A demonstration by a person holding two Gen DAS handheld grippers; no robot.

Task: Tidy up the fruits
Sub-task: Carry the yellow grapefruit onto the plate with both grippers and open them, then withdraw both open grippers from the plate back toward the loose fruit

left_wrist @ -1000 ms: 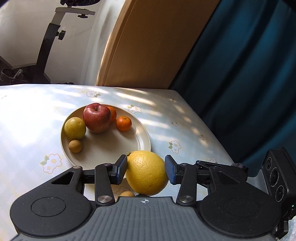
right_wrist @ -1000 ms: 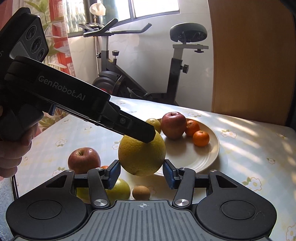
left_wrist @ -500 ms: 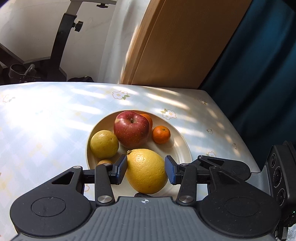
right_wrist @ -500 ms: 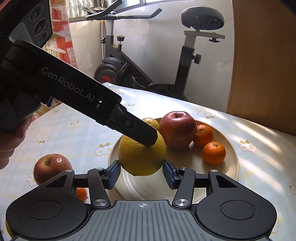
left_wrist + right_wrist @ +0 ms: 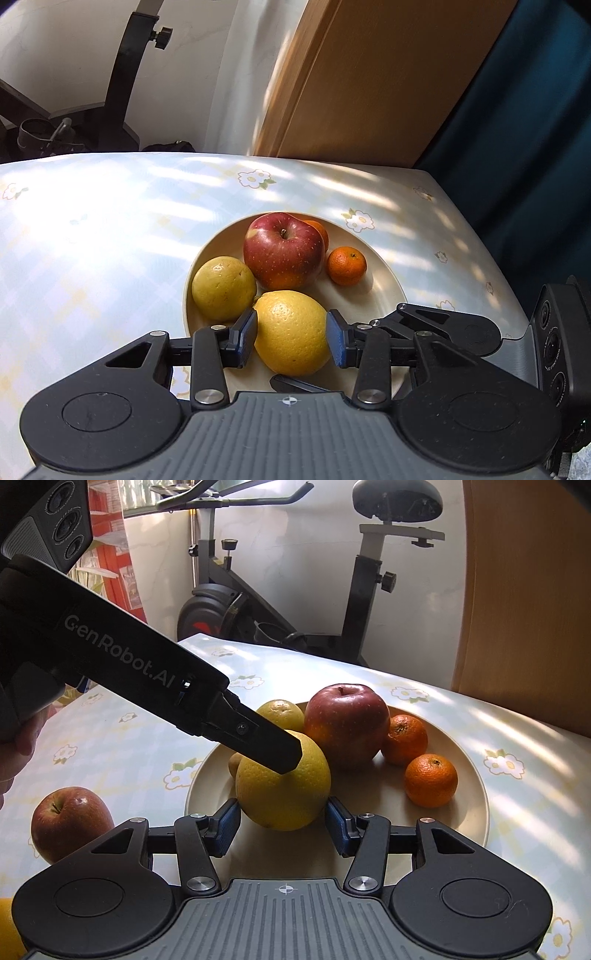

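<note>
Sunlight stripes the flowered tabletop (image 5: 110, 229), an exercise bike (image 5: 280, 587) parked behind it. "GenRobot.AI" reads white along the left gripper (image 5: 291, 334), whose jaws are closing on the big yellow citrus (image 5: 291, 332), pads pressing both sides. That fruit sits low over the near edge of the cream plate (image 5: 476, 794), and the right gripper (image 5: 282, 829) clamps it too. Inside the plate: a red apple (image 5: 347, 725), two mandarins (image 5: 430, 781), a smaller yellow fruit (image 5: 223, 288). Another apple (image 5: 70, 823) waits outside it.
</note>
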